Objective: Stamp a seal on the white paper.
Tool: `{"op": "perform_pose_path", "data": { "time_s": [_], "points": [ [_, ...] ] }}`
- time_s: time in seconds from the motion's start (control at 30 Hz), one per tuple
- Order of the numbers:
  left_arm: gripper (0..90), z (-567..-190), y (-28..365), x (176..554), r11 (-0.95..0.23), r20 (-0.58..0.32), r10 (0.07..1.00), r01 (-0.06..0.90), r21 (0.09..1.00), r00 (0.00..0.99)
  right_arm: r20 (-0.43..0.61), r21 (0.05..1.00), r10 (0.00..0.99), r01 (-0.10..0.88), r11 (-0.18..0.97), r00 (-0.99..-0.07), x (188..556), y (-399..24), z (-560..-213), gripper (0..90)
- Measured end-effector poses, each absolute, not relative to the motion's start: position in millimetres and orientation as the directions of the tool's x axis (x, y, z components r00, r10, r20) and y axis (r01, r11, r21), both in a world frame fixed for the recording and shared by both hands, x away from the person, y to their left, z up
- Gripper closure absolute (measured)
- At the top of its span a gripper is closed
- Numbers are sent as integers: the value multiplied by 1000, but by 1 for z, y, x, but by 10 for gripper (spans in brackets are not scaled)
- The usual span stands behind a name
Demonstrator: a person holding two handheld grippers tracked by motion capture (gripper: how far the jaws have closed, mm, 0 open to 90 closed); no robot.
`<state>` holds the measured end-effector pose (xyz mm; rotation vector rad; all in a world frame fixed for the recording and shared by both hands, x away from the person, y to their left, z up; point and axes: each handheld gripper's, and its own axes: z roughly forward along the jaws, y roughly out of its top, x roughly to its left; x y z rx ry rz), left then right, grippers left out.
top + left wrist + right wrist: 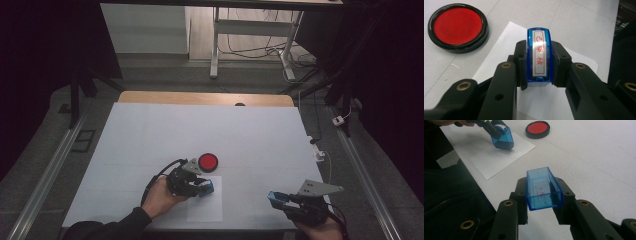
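Observation:
My left gripper (203,188) is shut on a blue stamp (539,55) with a white label printed in red. The stamp (502,137) is tilted, its lower end down at a white sheet of paper (205,206); contact cannot be told. A round red ink pad (208,161) in a black case lies just beyond the sheet. Near the table's front right corner, my right gripper (274,197) is shut on the stamp's clear blue cap (542,188), whose open end faces away from me and which has red smudges inside.
The white table top (150,130) stretches wide behind and between the hands, with a wooden edge (205,97) at the back. The person's dark sleeve (449,195) lies along the front edge. Rails and cables run along the floor on either side.

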<state>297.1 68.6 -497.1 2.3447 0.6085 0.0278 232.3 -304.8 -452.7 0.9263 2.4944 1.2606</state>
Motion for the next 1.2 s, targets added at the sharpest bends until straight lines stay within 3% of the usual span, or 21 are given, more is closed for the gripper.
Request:
{"op": "perform_pose_path", "data": {
  "time_s": [0.43, 1.2],
  "points": [
    [705, -503, 68, 301, -634, -177, 433, 438, 637, 884, 105, 780, 609, 446, 440, -786, 233, -305, -453, 679],
    [708, -502, 58, 286, -693, -45, 438, 369, 620, 898, 104, 773, 610, 450, 448, -786, 233, -304, -453, 679]
  ]
}}
